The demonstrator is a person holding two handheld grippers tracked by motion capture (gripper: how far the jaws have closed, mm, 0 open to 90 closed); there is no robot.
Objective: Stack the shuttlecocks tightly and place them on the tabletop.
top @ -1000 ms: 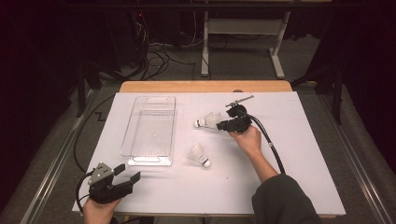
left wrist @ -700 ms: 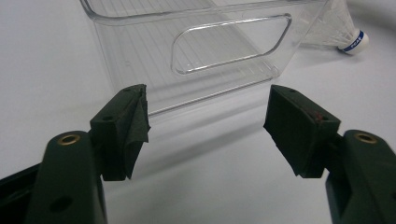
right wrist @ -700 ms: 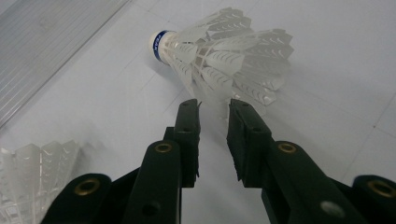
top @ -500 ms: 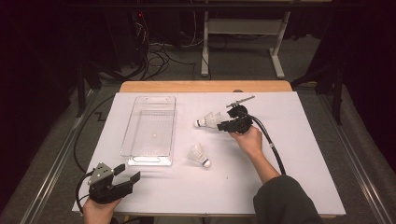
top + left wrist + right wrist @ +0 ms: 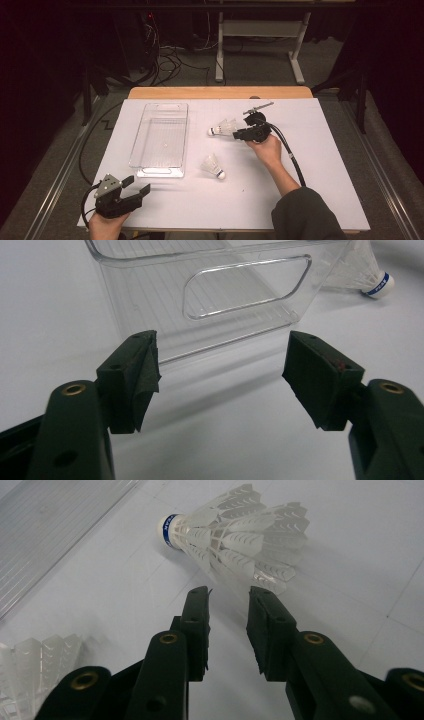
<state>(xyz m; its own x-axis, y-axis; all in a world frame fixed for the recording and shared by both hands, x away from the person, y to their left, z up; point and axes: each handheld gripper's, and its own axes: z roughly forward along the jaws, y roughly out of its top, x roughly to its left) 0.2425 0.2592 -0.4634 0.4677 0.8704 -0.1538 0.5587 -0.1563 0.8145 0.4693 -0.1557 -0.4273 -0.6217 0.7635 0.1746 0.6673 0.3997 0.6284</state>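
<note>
A white feathered shuttlecock (image 5: 224, 127) (image 5: 235, 535) lies on its side on the white table, cork end toward the clear bin (image 5: 159, 172). My right gripper (image 5: 236, 134) (image 5: 229, 597) sits just behind its feather skirt. Its jaws have just been opening and stand a little apart, with nothing between them. A second shuttlecock (image 5: 213, 165) (image 5: 367, 272) (image 5: 35, 665) lies nearer the front, beside the bin's near right corner. My left gripper (image 5: 138, 185) (image 5: 222, 375) rests at the front left, jaws wide open and empty, facing the bin's (image 5: 150, 290) handle end.
The white table top (image 5: 325, 165) ends in a wooden strip (image 5: 220, 92) at the back. The right gripper's black cable (image 5: 292, 160) trails over the table beside the forearm. Cables and a desk frame stand on the floor beyond.
</note>
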